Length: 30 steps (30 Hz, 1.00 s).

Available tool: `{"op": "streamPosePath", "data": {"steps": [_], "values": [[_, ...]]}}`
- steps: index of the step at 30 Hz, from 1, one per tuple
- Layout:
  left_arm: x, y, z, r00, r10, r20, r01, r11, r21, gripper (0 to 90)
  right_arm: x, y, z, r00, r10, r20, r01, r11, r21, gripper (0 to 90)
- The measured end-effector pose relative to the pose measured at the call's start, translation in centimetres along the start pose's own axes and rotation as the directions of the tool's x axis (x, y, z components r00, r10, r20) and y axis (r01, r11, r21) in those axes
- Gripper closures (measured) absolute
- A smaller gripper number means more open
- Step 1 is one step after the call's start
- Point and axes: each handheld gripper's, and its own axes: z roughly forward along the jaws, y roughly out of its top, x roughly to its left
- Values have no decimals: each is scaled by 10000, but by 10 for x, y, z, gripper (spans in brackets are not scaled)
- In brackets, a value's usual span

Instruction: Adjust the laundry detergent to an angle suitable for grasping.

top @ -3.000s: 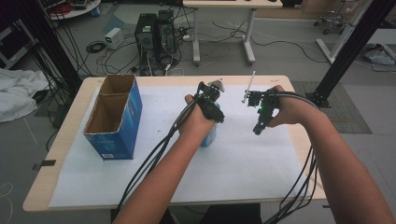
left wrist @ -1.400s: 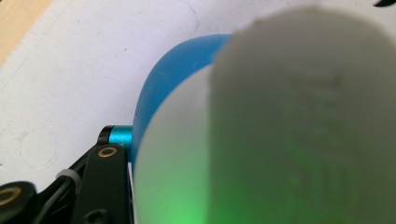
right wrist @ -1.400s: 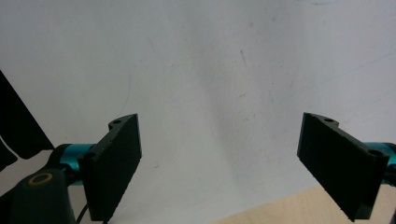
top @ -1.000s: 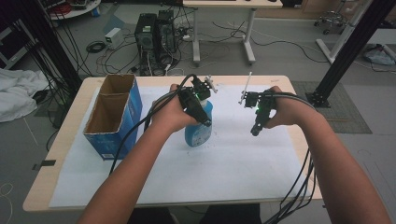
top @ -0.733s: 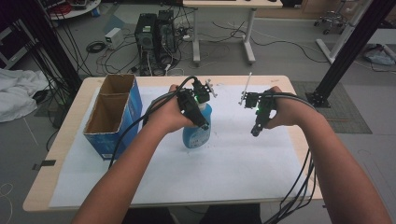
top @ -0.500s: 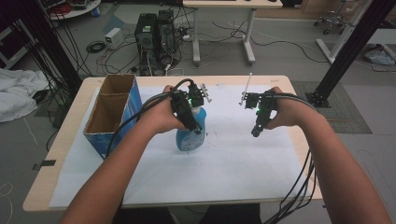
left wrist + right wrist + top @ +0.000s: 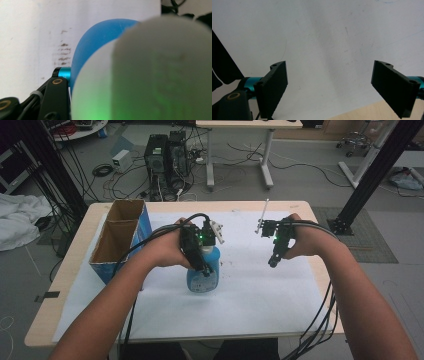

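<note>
A blue spray bottle (image 7: 202,279) with a white trigger head (image 7: 216,231) stands upright over the white paper (image 7: 260,295) at the table's middle. My left gripper (image 7: 199,262) is shut on it, gripping near the neck. In the left gripper view the blurred white head (image 7: 150,75) fills the front, with the blue body (image 7: 100,37) behind it and one black jaw at lower left. My right gripper (image 7: 273,261) hangs apart to the right, pointing down at the paper. Its jaws (image 7: 329,85) stand open with nothing between them.
An open blue cardboard box (image 7: 120,240) with two compartments stands at the table's left. The wooden table edge (image 7: 372,112) shows just below the right gripper. Cables trail from both grippers toward the near edge.
My left gripper has carried the bottle a little to the left and toward the near edge. The right gripper has stayed where it was, still open.
</note>
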Motion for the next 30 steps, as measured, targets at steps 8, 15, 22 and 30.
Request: {"op": "streamPosePath", "data": {"steps": [8, 15, 22, 30], "values": [[-7, 2, 8, 9938, 1055, 347, -1067, 9937, 332, 436, 1, 1, 1, 10000, -35, -4, 35, 10000, 70, 129], [-4, -1, 13, 9860, 1484, 758, -1522, 9872, 478, 437, 3, 2, 1, 10000, -42, -27, 42, 10000, 90, 129], [-4, -3, 19, 9679, 2363, 857, -2405, 9698, 415, 436, 5, 0, 1, 10000, -52, 53, 52, 10000, 66, 129], [-9, -11, 24, 8941, 4214, 1519, -4206, 9064, -388, 437, 6, 0, 3, 9999, -99, 38, 98, 9999, 65, 129]]}}
